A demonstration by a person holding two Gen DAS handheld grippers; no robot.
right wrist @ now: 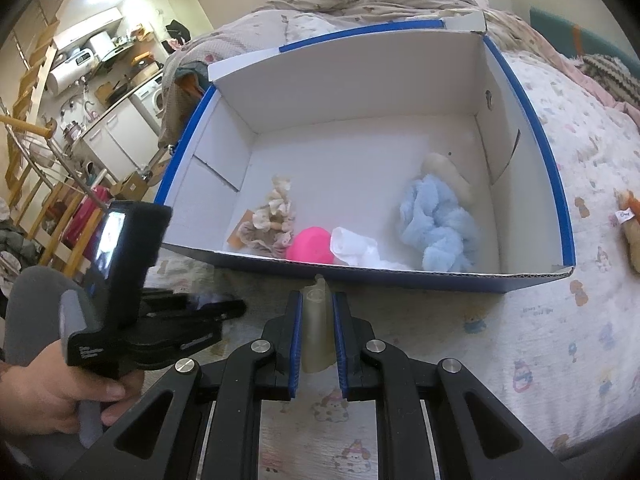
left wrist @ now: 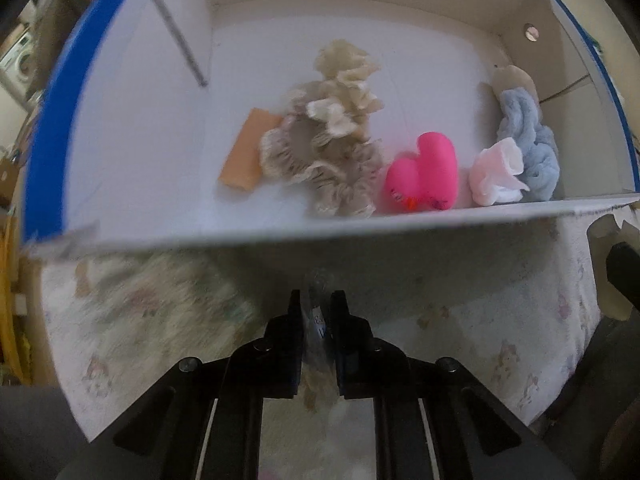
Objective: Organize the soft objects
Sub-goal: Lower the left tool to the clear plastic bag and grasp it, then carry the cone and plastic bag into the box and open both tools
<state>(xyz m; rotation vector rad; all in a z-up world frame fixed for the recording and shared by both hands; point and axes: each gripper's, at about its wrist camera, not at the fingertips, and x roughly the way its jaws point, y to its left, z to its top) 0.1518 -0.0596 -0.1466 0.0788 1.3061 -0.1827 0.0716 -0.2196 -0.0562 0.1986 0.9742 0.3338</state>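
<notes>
A blue-and-white cardboard box point(right wrist: 532, 276) lies on the bed; its near wall also shows in the left wrist view point(left wrist: 360, 228). Inside lie beige scrunchies point(left wrist: 332, 152) point(right wrist: 272, 220), a pink rubber toy point(left wrist: 424, 176) point(right wrist: 310, 244), a white cloth point(left wrist: 496, 172) point(right wrist: 356, 248), a light-blue fluffy cloth point(left wrist: 532, 144) point(right wrist: 440, 228) and an orange pad point(left wrist: 248, 148). My left gripper point(left wrist: 318, 304) is shut on a clear plastic item point(left wrist: 318, 320) just before the near wall. My right gripper point(right wrist: 317, 304) is shut on a pale translucent soft piece point(right wrist: 318, 328), also before the box.
A patterned bedsheet point(right wrist: 560, 340) covers the bed around the box. A small plush toy point(right wrist: 632, 232) lies on the sheet right of the box. The left hand-held gripper body point(right wrist: 132, 280) sits at the lower left in the right wrist view. A kitchen area point(right wrist: 100, 80) lies beyond.
</notes>
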